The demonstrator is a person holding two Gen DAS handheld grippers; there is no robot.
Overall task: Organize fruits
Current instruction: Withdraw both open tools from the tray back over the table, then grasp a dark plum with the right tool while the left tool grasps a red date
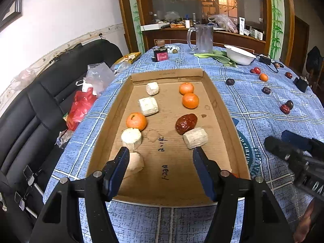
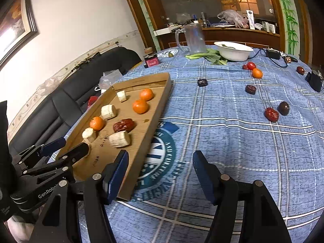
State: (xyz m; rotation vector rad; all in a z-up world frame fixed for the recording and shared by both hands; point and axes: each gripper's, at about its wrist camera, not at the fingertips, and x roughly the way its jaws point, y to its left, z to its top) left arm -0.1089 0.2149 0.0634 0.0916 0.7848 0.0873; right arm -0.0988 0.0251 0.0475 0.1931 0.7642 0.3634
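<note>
Blue plaid tablecloth [image 2: 232, 133] covers the table, w/ a cardboard tray [image 1: 222, 109] as my landmark.

Left gripper [image 1: 161, 151] hangs over the tray's near end, jaws spread, nothing pinched. A pale chunk [image 1: 136, 162] sits just beside its left finger, a second pale chunk [image 1: 195, 139] just beyond its right finger. Further up the tray: a red date [image 1: 185, 123] touching that second chunk, three tangerines incl. one on the left row [image 1: 136, 121], more pale chunks.

Right gripper [image 2: 161, 155] is just outside the tray's right wall, over bare cloth, jaws also spread and empty.

Loose fruit is well right of the tray: a red date [image 2: 271, 114] touching a dark date [image 2: 283, 108], two more dark ones further back, a small orange [image 2: 257, 73] near the white bowl [image 2: 232, 50].

Risks, as I judge: the right gripper's left finger sits close to the tray wall, so a careless swing could shove the light tray and roll the tangerines. Dates touch each other, so I could nudge one while closing on the other. Left fingers could knock the near chunks if I drop lower.
</note>
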